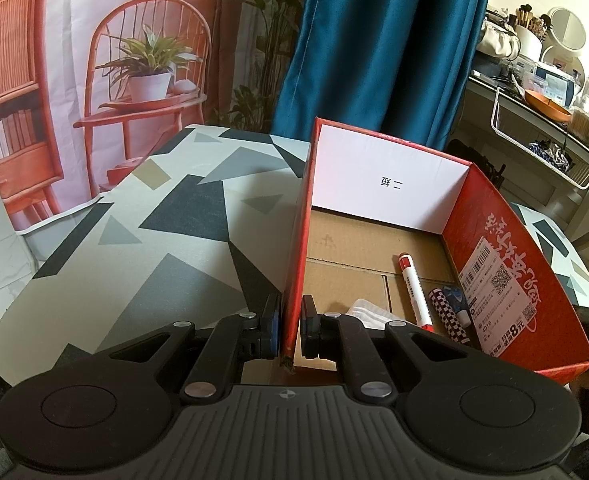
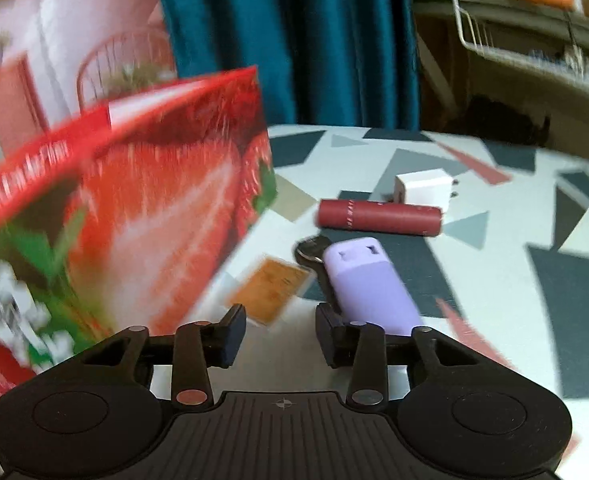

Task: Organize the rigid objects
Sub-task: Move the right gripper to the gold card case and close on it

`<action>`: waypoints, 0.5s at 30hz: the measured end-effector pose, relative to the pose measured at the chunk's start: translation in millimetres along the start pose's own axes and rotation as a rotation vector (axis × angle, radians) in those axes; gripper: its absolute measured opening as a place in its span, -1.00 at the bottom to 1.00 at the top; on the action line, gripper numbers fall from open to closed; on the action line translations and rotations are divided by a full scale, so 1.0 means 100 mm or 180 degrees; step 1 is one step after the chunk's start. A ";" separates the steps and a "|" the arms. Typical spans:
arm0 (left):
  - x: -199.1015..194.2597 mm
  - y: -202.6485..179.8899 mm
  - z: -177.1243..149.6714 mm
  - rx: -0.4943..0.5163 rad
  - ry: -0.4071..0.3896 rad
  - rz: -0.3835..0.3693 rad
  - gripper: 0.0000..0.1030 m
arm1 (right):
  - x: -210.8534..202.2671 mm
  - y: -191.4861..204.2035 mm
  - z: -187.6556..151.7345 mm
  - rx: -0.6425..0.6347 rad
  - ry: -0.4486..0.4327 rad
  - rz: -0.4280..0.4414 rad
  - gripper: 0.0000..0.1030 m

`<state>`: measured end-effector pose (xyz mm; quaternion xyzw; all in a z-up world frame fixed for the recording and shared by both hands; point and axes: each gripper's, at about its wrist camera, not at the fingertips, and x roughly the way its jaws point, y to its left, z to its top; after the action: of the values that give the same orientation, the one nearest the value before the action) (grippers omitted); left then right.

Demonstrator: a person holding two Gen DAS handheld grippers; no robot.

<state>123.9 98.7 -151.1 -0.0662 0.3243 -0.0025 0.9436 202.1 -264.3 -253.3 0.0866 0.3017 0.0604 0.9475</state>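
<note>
marker (image 1: 413, 290) in box (image 1: 506, 280) | tube (image 2: 378, 217) behind case (image 2: 368, 284)

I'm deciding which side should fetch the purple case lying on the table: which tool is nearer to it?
Right. The right tool is open with the purple case just beyond its right-hand finger. The left tool is shut on the red box's wall, with no case in its view.

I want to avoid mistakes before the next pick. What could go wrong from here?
1. The left tool clamps only the thin near wall of the red box; a tug could tilt it and roll the marker inside.
2. The right tool is open and empty, and its view is blurred; the purple case lies partly over a dark round thing, so a grasp may drag both.
3. The orange card lies flat, probably hard to pinch.
</note>
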 end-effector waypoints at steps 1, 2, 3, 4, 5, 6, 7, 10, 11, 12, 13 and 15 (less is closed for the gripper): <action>0.00 0.00 0.00 0.0001 0.0002 -0.0001 -0.79 | 0.01 -0.01 0.02 0.0069 -0.0046 0.0052 -0.28; 0.00 0.00 0.00 0.0006 0.0003 -0.0003 -0.79 | 0.02 0.00 0.04 0.0077 -0.0079 0.0084 -0.27; 0.01 0.00 0.00 0.0009 0.0005 -0.0005 -0.79 | 0.04 0.02 0.07 0.0061 -0.0092 0.0099 -0.26; 0.01 0.00 0.00 0.0011 0.0007 -0.0007 -0.79 | 0.08 0.04 0.11 0.0025 -0.0079 0.0094 -0.26; 0.01 0.00 0.00 0.0013 0.0008 -0.0007 -0.79 | 0.12 0.06 0.13 -0.0012 -0.0070 0.0080 -0.24; 0.01 0.00 0.00 0.0012 0.0009 -0.0008 -0.79 | 0.16 0.07 0.16 -0.0043 -0.0067 0.0071 -0.21; 0.02 0.00 0.01 0.0011 0.0008 -0.0008 -0.79 | 0.18 0.09 0.17 -0.0060 -0.0069 0.0062 -0.06; 0.02 0.00 0.01 0.0011 0.0010 -0.0010 -0.79 | 0.30 0.10 0.22 -0.0119 -0.0053 -0.0047 0.10; 0.02 0.00 0.01 0.0016 0.0010 -0.0006 -0.79 | 0.32 0.08 0.23 -0.0110 -0.0022 -0.0047 0.11; 0.02 0.00 0.01 0.0014 0.0011 -0.0009 -0.79 | 0.36 0.06 0.23 -0.0098 0.0007 -0.0036 0.11; 0.02 0.00 0.01 0.0013 0.0012 -0.0010 -0.79 | 0.38 0.05 0.23 -0.0125 -0.0008 -0.0015 0.11; 0.02 0.00 0.01 0.0010 0.0013 -0.0010 -0.79 | 0.40 0.06 0.23 -0.0203 0.0007 -0.0035 0.12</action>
<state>126.6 98.7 -151.7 -0.0652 0.3262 -0.0046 0.9430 247.8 -254.8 -256.3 0.0546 0.3012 0.0649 0.9498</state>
